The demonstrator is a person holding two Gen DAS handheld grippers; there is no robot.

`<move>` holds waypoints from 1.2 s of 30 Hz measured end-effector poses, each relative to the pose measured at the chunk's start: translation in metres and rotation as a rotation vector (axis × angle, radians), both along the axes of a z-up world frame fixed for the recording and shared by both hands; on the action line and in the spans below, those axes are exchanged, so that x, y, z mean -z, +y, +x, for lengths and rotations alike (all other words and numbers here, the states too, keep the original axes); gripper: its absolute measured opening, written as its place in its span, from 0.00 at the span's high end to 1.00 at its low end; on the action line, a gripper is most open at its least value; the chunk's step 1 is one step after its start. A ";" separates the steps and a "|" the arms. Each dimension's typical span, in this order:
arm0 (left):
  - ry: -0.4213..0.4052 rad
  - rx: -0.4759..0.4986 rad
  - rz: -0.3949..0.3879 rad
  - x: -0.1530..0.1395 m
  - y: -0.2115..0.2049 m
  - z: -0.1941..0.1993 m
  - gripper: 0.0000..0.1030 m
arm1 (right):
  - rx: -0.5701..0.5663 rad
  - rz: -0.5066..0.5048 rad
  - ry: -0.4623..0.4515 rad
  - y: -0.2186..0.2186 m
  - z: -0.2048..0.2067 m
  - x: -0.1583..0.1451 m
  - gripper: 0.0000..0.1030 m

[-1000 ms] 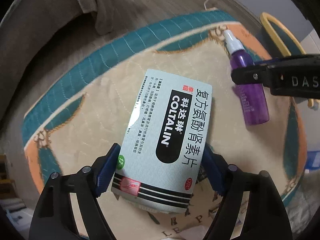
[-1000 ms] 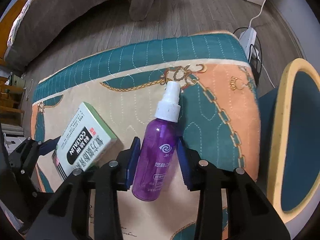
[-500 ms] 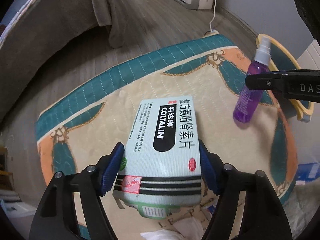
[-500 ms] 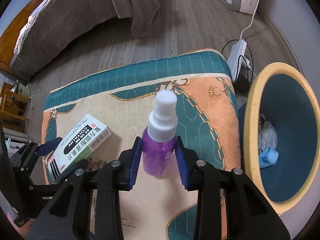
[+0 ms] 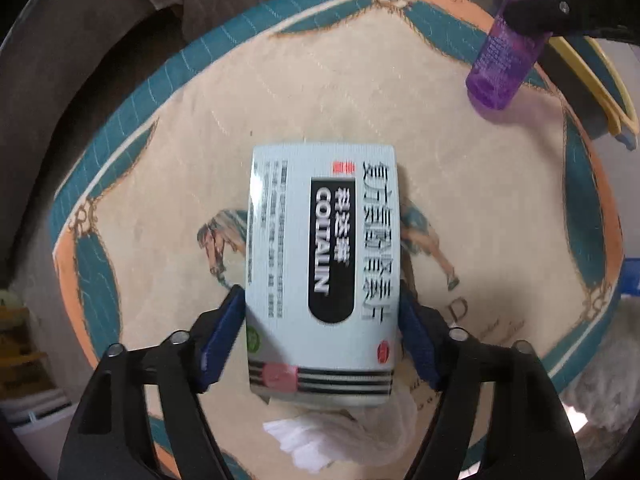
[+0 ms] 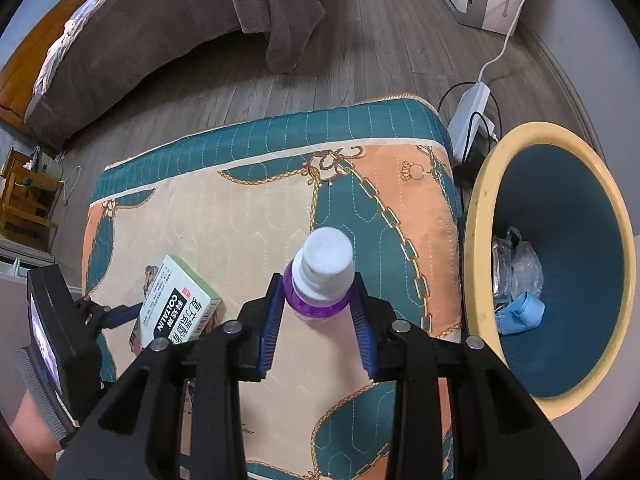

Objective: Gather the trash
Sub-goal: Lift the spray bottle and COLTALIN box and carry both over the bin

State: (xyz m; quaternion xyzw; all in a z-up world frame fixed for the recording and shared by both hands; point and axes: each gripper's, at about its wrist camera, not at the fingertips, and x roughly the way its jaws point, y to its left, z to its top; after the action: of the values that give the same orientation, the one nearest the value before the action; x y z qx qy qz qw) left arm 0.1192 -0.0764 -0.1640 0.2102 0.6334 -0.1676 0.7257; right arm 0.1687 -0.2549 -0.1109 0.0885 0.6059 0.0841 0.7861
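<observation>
Left gripper [image 5: 322, 320] clamps the pale medicine box [image 5: 324, 268] mid-frame; right gripper [image 6: 318, 312] grips the purple spray bottle [image 6: 320, 280], bin [image 6: 480, 220] at right.

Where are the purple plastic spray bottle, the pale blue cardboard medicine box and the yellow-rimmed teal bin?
Purple plastic spray bottle [image 6: 327, 261]: right wrist view, white cap.
Pale blue cardboard medicine box [image 5: 324, 268]: left wrist view, printed face.
Yellow-rimmed teal bin [image 6: 478, 216]: right wrist view, rim.

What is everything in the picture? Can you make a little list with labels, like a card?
place: patterned quilted mat on a wood floor
left hand-held gripper: clamped on the medicine box, jaws have just been opening a little
right hand-held gripper: clamped on the purple spray bottle, white cap up
bin: yellow rim, blue inside, right of the mat, trash already inside
tissue: crumpled, under the box
</observation>
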 end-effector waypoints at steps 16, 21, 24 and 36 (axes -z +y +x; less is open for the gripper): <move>-0.049 -0.060 -0.070 -0.018 -0.003 0.023 0.30 | -0.046 -0.034 -0.049 0.004 0.001 -0.011 0.68; -0.120 -0.073 -0.082 -0.039 0.000 0.017 0.30 | -0.056 -0.041 -0.071 0.009 -0.005 -0.023 0.68; -0.169 -0.079 -0.101 -0.053 0.001 0.011 0.30 | -0.055 -0.042 -0.098 0.008 -0.010 -0.037 0.68; -0.254 -0.091 -0.173 -0.087 -0.008 -0.004 0.30 | -0.048 -0.107 -0.204 -0.011 -0.033 -0.088 0.68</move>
State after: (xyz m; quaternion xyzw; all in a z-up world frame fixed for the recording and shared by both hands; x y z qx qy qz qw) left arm 0.1147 -0.0848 -0.0770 0.1373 0.5286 -0.1604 0.8222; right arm 0.1361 -0.2654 -0.0233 0.0229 0.5283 0.0788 0.8451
